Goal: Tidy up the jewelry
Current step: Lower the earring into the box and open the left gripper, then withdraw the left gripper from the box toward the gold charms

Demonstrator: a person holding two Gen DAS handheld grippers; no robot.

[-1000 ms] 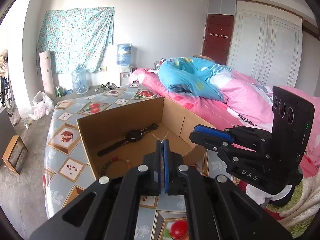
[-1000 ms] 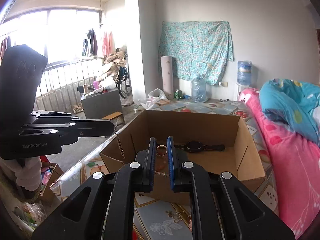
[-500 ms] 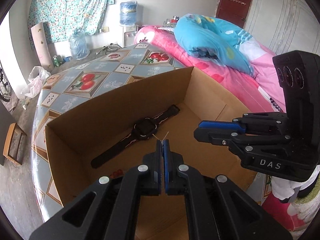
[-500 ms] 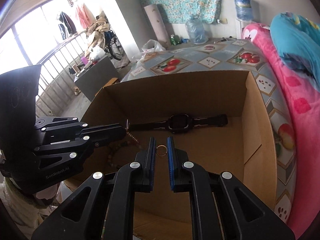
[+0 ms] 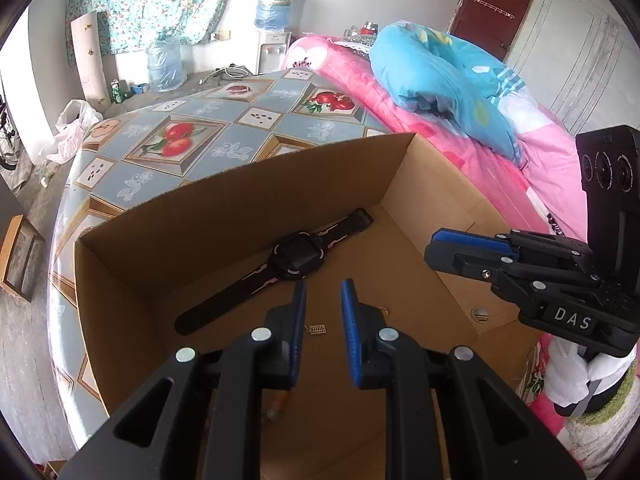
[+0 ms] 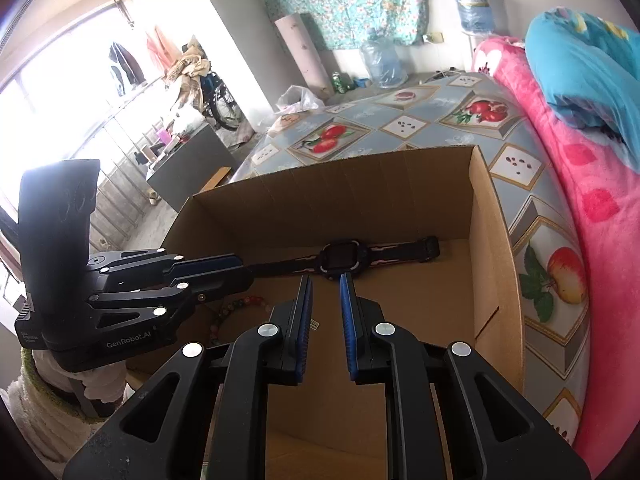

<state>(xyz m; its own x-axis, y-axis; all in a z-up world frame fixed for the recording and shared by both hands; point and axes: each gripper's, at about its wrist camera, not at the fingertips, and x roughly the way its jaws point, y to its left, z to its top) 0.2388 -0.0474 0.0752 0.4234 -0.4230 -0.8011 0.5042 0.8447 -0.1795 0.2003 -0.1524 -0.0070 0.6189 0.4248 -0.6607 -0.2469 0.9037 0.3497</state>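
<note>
L gripper (image 5: pixel 322 312) jaws apart, empty, casing reads "GenRobot.AI" | R gripper (image 6: pixel 325 308) jaws apart, empty, casing reads "DAS" | gold pendant (image 5: pixel 316 329) on cardboard box (image 5: pixel 248 200) floor between left fingers | black watch (image 5: pixel 296 258) by far wall

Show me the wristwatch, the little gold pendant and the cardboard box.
wristwatch (image 5: pixel 297 257), left wrist view, on its dial.
gold pendant (image 5: pixel 317 328), left wrist view, its middle.
cardboard box (image 6: pixel 340 196), right wrist view, far wall.

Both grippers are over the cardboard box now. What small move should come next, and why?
Probably lift both out of the cardboard box. The left gripper and right gripper are open and empty, and a small gold pendant lies on the floor near the black watch.
</note>
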